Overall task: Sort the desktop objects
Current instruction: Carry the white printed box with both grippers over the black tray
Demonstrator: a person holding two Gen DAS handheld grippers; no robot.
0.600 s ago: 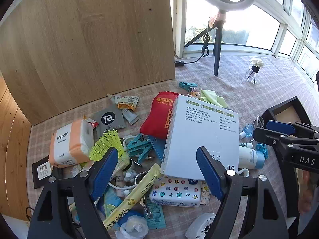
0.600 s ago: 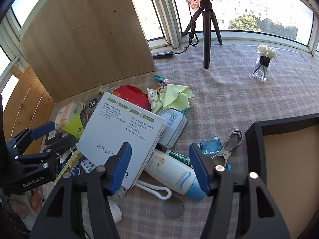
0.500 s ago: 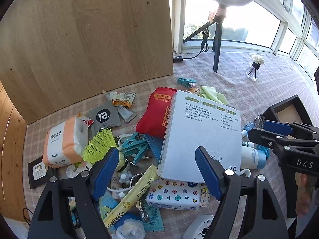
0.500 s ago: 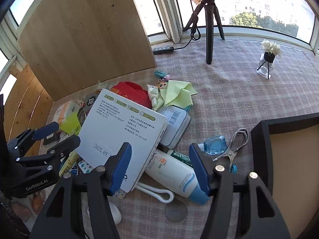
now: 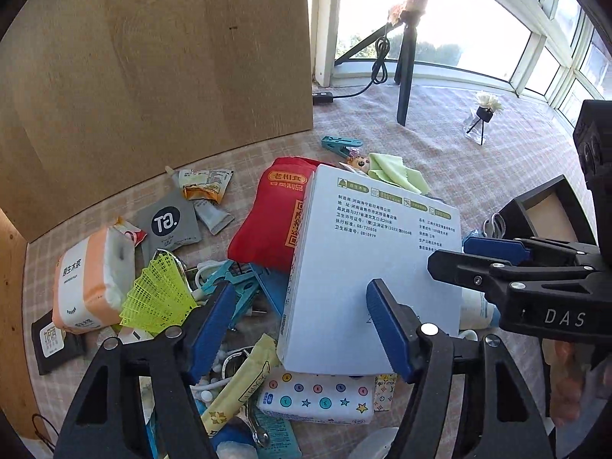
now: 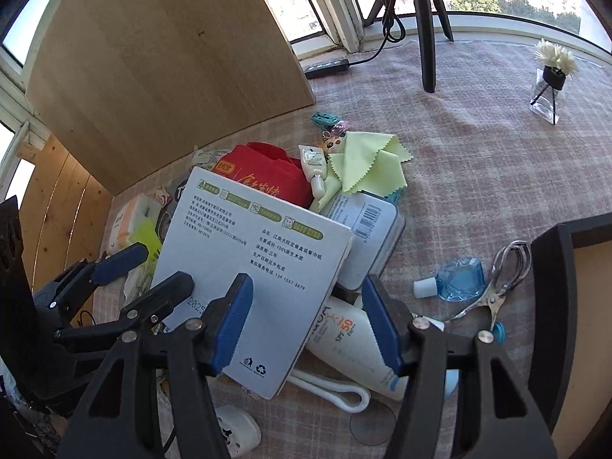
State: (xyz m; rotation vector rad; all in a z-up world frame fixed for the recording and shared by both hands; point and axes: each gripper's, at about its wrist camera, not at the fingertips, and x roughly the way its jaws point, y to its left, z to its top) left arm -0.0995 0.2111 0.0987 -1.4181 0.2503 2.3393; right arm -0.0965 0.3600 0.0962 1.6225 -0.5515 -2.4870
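Clutter heaped on the desk, both claws wide and empty

Clutter covers the checked desk (image 5: pixel 440 141), with a large white box (image 5: pixel 375 264) lying tilted on top of the pile. The left claw (image 5: pixel 302 329) hangs over the box's near left corner, its blue pads spread wide with nothing gripped between them. The right claw (image 6: pixel 308 321) is also spread wide and holds nothing; its left pad sits over the box's (image 6: pixel 252 267) near edge and its right pad over a white sunscreen bottle (image 6: pixel 352 340) that lies partly under the box. A red pouch (image 5: pixel 275 214) and a yellow-green cloth (image 6: pixel 363 164) lie behind the box. A tissue pack (image 5: pixel 90 279) and a yellow mesh piece (image 5: pixel 160 298) lie to the left. Metal clippers (image 6: pixel 501 287) and a small blue bottle (image 6: pixel 455 281) rest near a black tray (image 6: pixel 550 306) at the right.
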